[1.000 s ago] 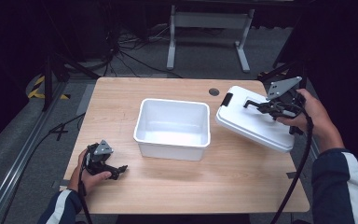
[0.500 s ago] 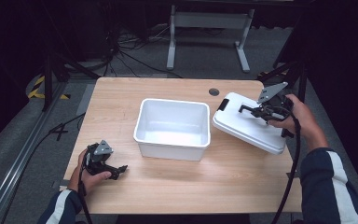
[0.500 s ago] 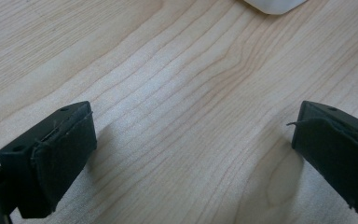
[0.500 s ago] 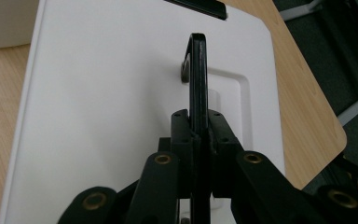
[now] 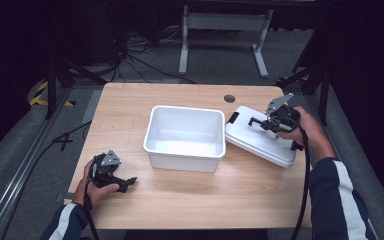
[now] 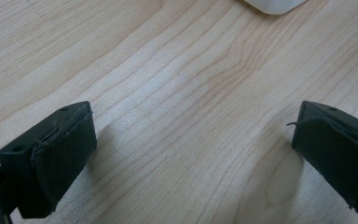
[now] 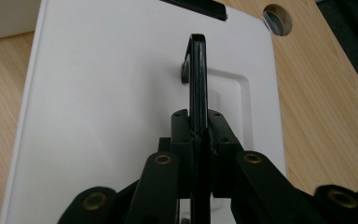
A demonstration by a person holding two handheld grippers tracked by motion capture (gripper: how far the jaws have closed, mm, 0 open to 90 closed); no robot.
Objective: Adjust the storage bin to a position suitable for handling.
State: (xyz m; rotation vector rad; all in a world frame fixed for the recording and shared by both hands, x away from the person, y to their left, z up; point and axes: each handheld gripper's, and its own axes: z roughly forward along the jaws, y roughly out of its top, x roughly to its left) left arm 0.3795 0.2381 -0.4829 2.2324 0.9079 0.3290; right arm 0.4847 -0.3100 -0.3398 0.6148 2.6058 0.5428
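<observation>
Wooden table [image 5: 180, 200]: right gripper [image 7: 198, 135] clenches lid [image 5: 260, 142] handle [image 7: 196, 79], hiding its base; left gripper [image 6: 191, 154] fingers released.

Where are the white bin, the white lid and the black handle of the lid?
white bin [image 5: 186, 157]: high view, front wall.
white lid [image 7: 112, 98]: right gripper view, flat top surface.
black handle [image 7: 196, 74]: right gripper view, upper part of the raised handle.

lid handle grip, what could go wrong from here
1. The right hand-held gripper pinches only the thin black handle of the lid; the lid may swing or tilt.
2. The lid sits close beside the bin; its edge could catch the bin's rim.
3. The left hand-held gripper is open on the table, far from the bin, so a knock could shift it.
</observation>
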